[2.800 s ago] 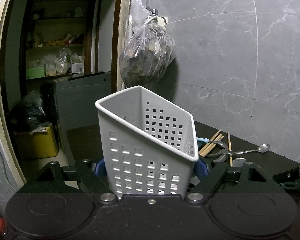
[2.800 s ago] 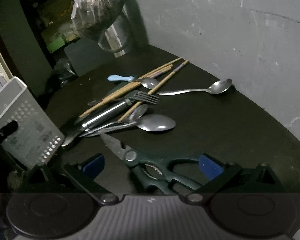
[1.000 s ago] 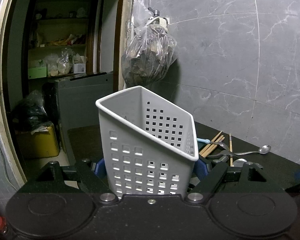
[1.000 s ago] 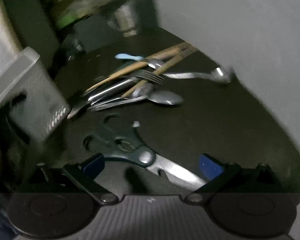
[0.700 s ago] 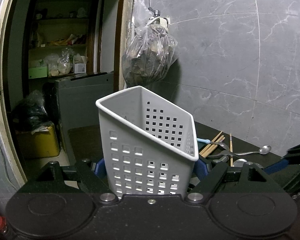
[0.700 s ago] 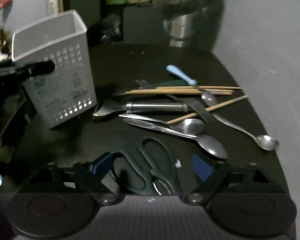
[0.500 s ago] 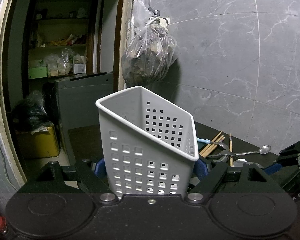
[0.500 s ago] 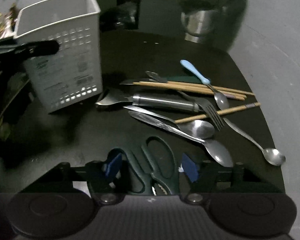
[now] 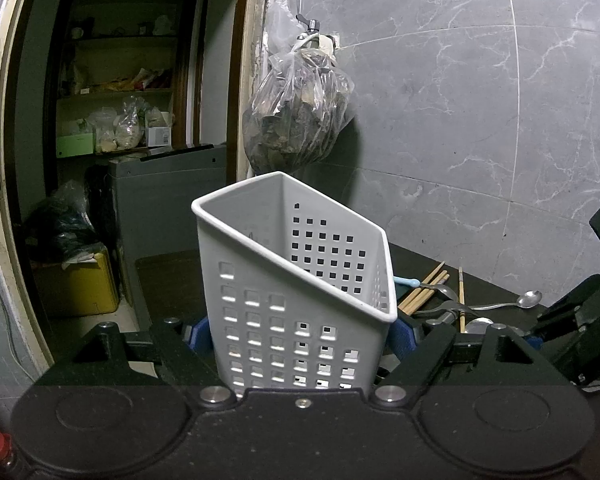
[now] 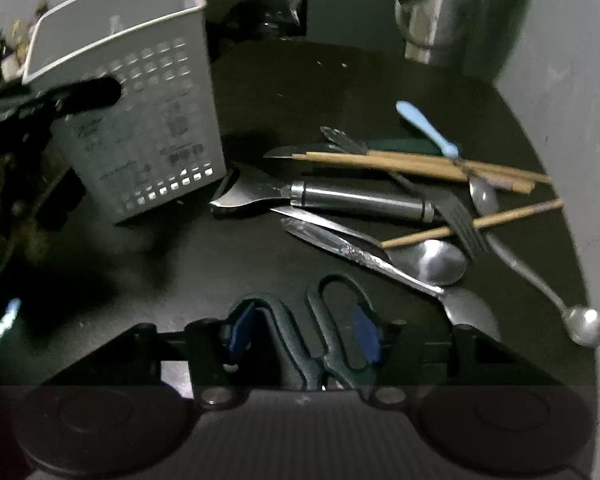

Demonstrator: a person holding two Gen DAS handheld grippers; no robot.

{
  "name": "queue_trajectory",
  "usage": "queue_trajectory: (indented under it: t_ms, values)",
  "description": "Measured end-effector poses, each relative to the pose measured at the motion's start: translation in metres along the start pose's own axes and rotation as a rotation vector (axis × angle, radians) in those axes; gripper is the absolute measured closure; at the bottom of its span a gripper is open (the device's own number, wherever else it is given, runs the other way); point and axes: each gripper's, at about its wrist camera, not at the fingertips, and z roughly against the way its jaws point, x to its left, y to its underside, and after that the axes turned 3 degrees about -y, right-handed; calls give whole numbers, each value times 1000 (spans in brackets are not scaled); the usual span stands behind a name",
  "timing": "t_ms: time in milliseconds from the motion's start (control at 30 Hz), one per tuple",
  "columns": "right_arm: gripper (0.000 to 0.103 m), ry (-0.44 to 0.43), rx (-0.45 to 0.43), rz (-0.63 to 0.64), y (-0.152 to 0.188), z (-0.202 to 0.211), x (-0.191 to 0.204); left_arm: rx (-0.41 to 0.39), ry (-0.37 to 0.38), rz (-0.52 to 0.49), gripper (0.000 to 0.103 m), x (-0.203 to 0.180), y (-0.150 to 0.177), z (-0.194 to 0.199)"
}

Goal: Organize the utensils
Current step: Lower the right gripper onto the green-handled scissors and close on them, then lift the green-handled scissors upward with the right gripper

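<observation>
From my left wrist camera, my left hand-held gripper (image 9: 300, 334) is clamped on the white perforated utensil caddy (image 9: 296, 292), one blue pad against each side wall low down; I hold it upright on the dark tabletop (image 9: 168, 276) so its open mouth stays steady for loading. It looks empty, as far as the inside shows; the loose utensils lie to the right of the caddy, and my right hand-held gripper (image 9: 572, 328) shows at the far right beyond them.

From my right wrist camera, my right hand-held gripper (image 10: 302, 334) is closing around the dark green kitchen scissors (image 10: 320, 332); the handle loops sit between the blue pads, though I cannot tell that the pads press yet. I take them by the handles, I judge, so the blades can go down first. The caddy (image 10: 140, 120) stands up and left of the scissors; the pile of chopsticks (image 10: 412, 162), spoons and a fork (image 10: 460, 220) lies right of the caddy, untouched.
</observation>
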Motion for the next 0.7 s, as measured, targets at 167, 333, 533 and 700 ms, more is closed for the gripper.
queue_trajectory:
  t_ms: [167, 333, 533, 700]
  values:
    - [47, -10, 20, 13, -5, -1, -2, 0, 0, 0, 20, 0, 0, 0]
    - [45, -14, 34, 25, -6, -3, -1, -1, -2, 3, 20, 0, 0, 0]
    - [69, -3, 16, -1, -6, 1, -2, -2, -3, 5, 20, -1, 0, 0]
    - [70, 26, -21, -50, -3, 3, -3, -2, -2, 4, 20, -1, 0, 0]
